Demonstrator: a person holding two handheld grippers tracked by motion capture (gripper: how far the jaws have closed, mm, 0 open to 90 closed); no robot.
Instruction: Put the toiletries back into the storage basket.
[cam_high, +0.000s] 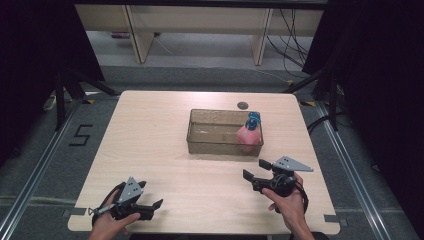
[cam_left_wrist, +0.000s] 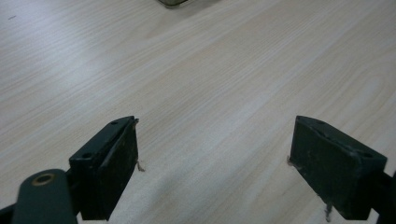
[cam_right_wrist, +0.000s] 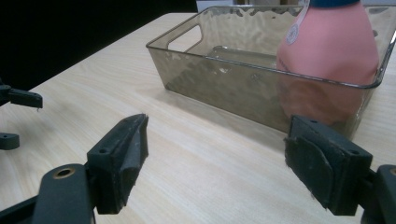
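A clear smoky plastic bin (cam_high: 200, 142) (cam_right_wrist: 224, 88) sits on the table's right half. Inside it, at its right end, stands a pink bottle (cam_high: 248, 133) (cam_right_wrist: 329, 60) with a blue top (cam_high: 253, 119). My right gripper (cam_high: 256, 170) (cam_right_wrist: 217, 161) hovers just in front of the bin, open, with bare tabletop between its jaws. My left gripper (cam_high: 153, 208) (cam_left_wrist: 215, 161) rests near the table's front left edge, also open and holding nothing; a corner of the bin (cam_left_wrist: 175, 2) peeks in at the top of its view.
The light wooden table (cam_high: 150, 135) has a small dark round hole (cam_high: 243, 105) behind the bin. Black stands and cables flank the table on the grey floor, and a wooden desk frame (cam_high: 200, 25) stands beyond.
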